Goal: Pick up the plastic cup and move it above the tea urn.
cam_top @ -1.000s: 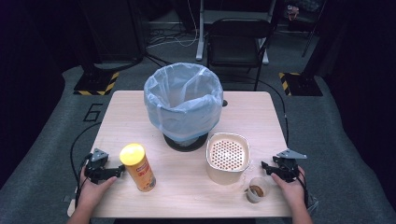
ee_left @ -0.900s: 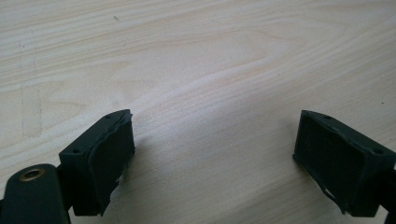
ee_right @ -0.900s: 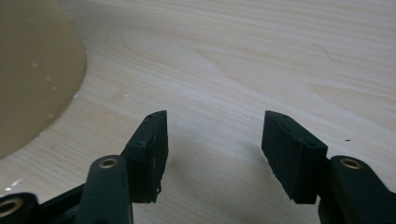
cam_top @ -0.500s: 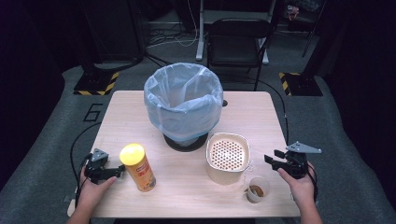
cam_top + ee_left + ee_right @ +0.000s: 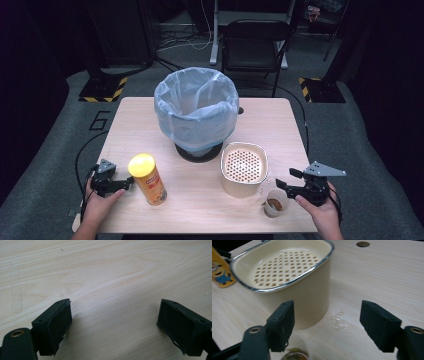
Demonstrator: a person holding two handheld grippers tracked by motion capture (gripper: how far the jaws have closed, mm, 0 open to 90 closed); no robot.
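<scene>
My left gripper (image 5: 124,184) rests on the wooden table (image 5: 270,125) at the front left, open, its jaws pointing at a yellow canister (image 5: 147,179) just to its right. In the left gripper view the left gripper (image 5: 113,322) has only bare wood between its jaws. My right gripper (image 5: 286,179) is held at the front right, open, beside a small clear cup (image 5: 274,202) with brown contents. In the right gripper view the right gripper (image 5: 327,325) faces a cream perforated container (image 5: 294,277), with the cup's rim (image 5: 293,355) at the bottom edge.
A bin with a blue liner (image 5: 195,107) stands on a dark base mid-table. A wet patch (image 5: 339,318) lies by the cream container (image 5: 243,169). The canister's Minion print (image 5: 220,272) shows at left. A round hole (image 5: 363,244) sits in the tabletop's far side. A chair (image 5: 255,37) stands beyond.
My right gripper has lifted a little and drifted slightly right of the cup, staying open. The left gripper, canister and cup have not moved.
</scene>
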